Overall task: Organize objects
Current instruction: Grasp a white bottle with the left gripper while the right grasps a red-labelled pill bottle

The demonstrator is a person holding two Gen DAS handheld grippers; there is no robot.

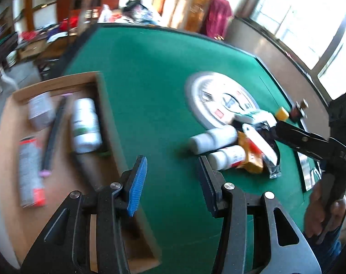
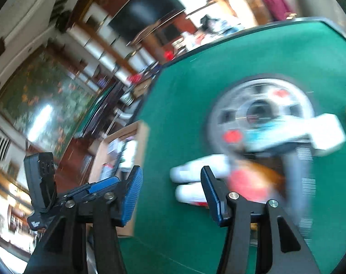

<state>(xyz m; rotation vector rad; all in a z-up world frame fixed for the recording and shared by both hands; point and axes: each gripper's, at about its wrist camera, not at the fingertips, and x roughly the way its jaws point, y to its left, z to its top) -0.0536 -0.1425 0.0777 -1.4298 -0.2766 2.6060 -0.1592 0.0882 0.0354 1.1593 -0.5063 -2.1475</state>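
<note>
My left gripper (image 1: pixel 173 173) is open and empty above the green table (image 1: pixel 150 91), between a cardboard box (image 1: pixel 99 86) on the left and a pile on the right. The pile holds two white bottles (image 1: pixel 214 139), an orange pack (image 1: pixel 250 157), a white tube (image 1: pixel 259 141) and a small yellow piece (image 1: pixel 282 113). My right gripper (image 2: pixel 170 182) is also open and empty, just short of the blurred white bottles (image 2: pixel 195 171). In the left wrist view the right gripper (image 1: pixel 280 127) reaches into the pile's far side.
The box holds a white bottle (image 1: pixel 86 125), a grey carton (image 1: pixel 39 111), a long dark stick (image 1: pixel 54 137) and a grey-and-orange can (image 1: pixel 31 171). A round silver disc (image 1: pixel 202 96) sits mid-table. A hand (image 1: pixel 328 212) grips the right tool. Furniture stands beyond the table.
</note>
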